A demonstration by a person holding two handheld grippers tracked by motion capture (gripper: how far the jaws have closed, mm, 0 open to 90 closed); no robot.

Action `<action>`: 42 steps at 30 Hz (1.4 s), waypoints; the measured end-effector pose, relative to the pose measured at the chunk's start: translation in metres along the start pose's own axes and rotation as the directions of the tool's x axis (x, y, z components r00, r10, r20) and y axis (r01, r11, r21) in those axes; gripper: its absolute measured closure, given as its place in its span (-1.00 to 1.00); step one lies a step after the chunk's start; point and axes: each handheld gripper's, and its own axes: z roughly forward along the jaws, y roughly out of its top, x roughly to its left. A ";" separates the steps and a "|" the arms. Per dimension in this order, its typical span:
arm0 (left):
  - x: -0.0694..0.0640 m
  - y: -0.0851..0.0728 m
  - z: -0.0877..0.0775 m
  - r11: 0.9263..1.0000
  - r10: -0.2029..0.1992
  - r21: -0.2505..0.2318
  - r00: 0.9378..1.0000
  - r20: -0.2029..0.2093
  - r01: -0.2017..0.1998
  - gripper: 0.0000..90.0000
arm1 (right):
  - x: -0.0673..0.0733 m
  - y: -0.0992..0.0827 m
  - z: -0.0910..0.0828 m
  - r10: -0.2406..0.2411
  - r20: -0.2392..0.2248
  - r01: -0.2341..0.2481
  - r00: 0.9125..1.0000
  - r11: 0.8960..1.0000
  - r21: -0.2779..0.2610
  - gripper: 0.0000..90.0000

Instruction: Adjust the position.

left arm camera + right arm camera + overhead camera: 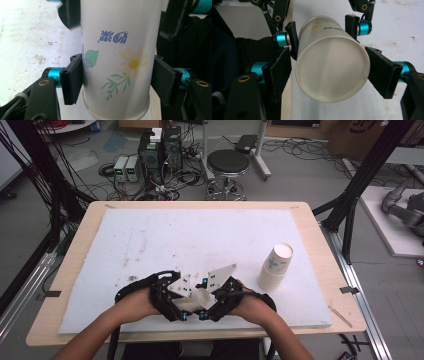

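The paper cup (pixel 117 57) lies on its side in the air low over the near edge of the white foam mat (pixel 150 240), caught between the two grippers, its flower print and blue lettering facing the left gripper view and its base end facing the right gripper view (pixel 332 70). The left gripper (pixel 172 307) has its jaws drawn in tight on the cup's wall near the rim, pads pressing both sides. The right gripper (pixel 212 307) straddles the base end with its jaws part-way in; its right pad looks to touch the cup, but whether the left pad presses I cannot tell, so this side may not yet bear any load. The main risk, as I judge it, is crushing: thin paper squeezed near the open rim could buckle or go oval. If both grippers pull apart, as if to free a nested cup, a weak hold at the base could slip off the smooth tapered wall and the cup could swing from the left grip alone. A twist between the hands could crease it. The stack of paper cups (pixel 275 267) stands well apart to the right on the mat, out of harm, and the wooden table (pixel 80 245) edge lies just below the hands, so a dropped cup may roll off toward the person.
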 end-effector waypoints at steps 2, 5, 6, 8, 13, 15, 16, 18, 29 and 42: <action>0.000 0.001 0.001 1.000 0.009 0.019 1.000 0.008 -0.010 -0.28 | 0.000 0.001 0.001 -0.001 -0.005 0.001 1.000 1.000 0.008 -0.44; 0.000 0.002 0.003 0.999 0.013 0.029 1.000 0.013 -0.014 -0.28 | 0.000 0.001 0.002 -0.013 -0.011 0.014 1.000 1.000 0.010 -0.41; 0.000 0.002 0.003 0.999 0.016 0.034 1.000 0.016 -0.016 -0.28 | 0.000 0.002 0.002 -0.016 -0.012 0.016 1.000 1.000 0.009 -0.41; 0.000 0.002 0.004 0.999 0.021 0.042 1.000 0.021 -0.022 -0.28 | 0.001 0.002 0.002 -0.020 -0.016 0.021 1.000 1.000 0.012 -0.33; 0.000 0.002 0.005 0.999 0.016 0.039 0.999 0.034 -0.018 -0.28 | 0.002 0.002 0.002 -0.036 -0.021 0.037 0.999 0.999 0.022 -0.24; 0.000 0.002 0.005 0.999 0.017 0.041 0.999 0.037 -0.018 -0.28 | 0.001 0.002 0.003 -0.044 -0.023 0.045 0.999 0.999 0.019 -0.21; 0.000 0.002 0.004 0.999 0.017 0.040 0.999 0.037 -0.018 -0.28 | 0.001 0.002 0.003 -0.043 -0.024 0.043 0.999 0.999 0.020 -0.21; 0.000 0.001 0.004 0.999 0.015 0.031 0.999 0.037 -0.016 -0.28 | 0.001 0.001 0.003 -0.048 -0.029 0.049 0.998 0.999 0.022 -0.20; 0.001 -0.017 0.006 0.994 0.015 -0.112 0.998 0.061 -0.008 -0.61 | 0.003 -0.002 0.001 -0.040 -0.053 0.042 0.998 0.999 0.031 -0.17; 0.001 -0.054 0.000 0.914 -0.132 -0.381 0.990 0.050 0.141 -0.61 | 0.002 -0.023 -0.020 0.023 -0.022 -0.024 1.000 0.998 -0.061 -0.17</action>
